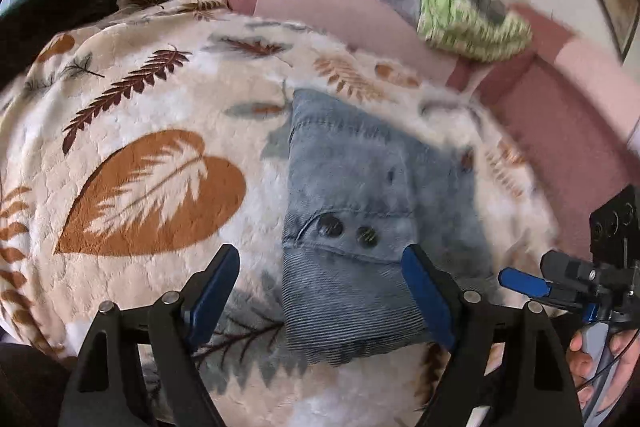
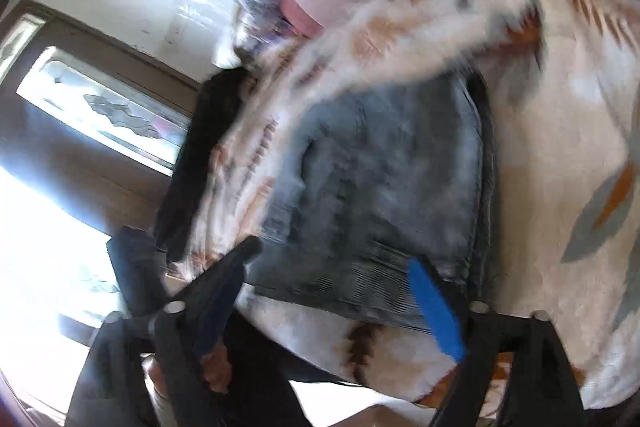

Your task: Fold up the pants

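Item: faded blue denim pants with ribbed waistband (image 1: 360,227), lying folded into a compact stack on cream fleece blanket with brown leaf print (image 1: 152,131), well clear of pink sheet (image 1: 560,131) behind.

Left gripper (image 1: 320,291): hovering spread wide over waistband edge, gripping nothing.

Right gripper (image 2: 332,299): likewise gaping, empty, poised at stack's near edge; view blurring.

Risks: snagging plush blanket pile along with denim; pinching only the top layer, peeling stack apart; thick waistband springing fold open.
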A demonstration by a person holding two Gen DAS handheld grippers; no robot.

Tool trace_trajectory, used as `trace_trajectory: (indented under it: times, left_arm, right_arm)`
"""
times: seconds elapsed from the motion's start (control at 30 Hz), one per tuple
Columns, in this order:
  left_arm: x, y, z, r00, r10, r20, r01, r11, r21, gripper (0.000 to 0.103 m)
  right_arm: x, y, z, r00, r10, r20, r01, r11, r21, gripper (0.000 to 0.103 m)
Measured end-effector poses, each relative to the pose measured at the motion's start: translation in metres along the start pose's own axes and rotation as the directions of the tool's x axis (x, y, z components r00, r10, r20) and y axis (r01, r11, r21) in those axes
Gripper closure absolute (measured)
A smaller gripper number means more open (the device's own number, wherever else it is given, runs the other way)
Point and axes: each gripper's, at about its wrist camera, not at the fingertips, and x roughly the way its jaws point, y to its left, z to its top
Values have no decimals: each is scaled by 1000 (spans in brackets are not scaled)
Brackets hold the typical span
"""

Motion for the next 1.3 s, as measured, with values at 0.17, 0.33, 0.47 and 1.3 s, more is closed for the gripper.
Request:
trace_trajectory:
  times: [0.17,0.33,0.47,1.3]
  left_arm:
    - [12,7,-3,1000,-13,-12,13,1000,-17,10]
    - [15,10,-7,999,-46,12,46,999,-19,10]
    - [14,9,-9,998,-58,23,58,998,-15,10]
    - [36,22,45,939,-331,-95,303,926,-227,10]
  right_arm:
    - [-2,-12,-6,999,34,10,-34,998,54,14]
    - [2,-3,-6,1000,15,-5,-15,1000,27,13]
    - [4,-4,-7,1000,13,4,-13,1000,24,12]
    - [17,-81,54,977,159,-144,-106,941,322,8]
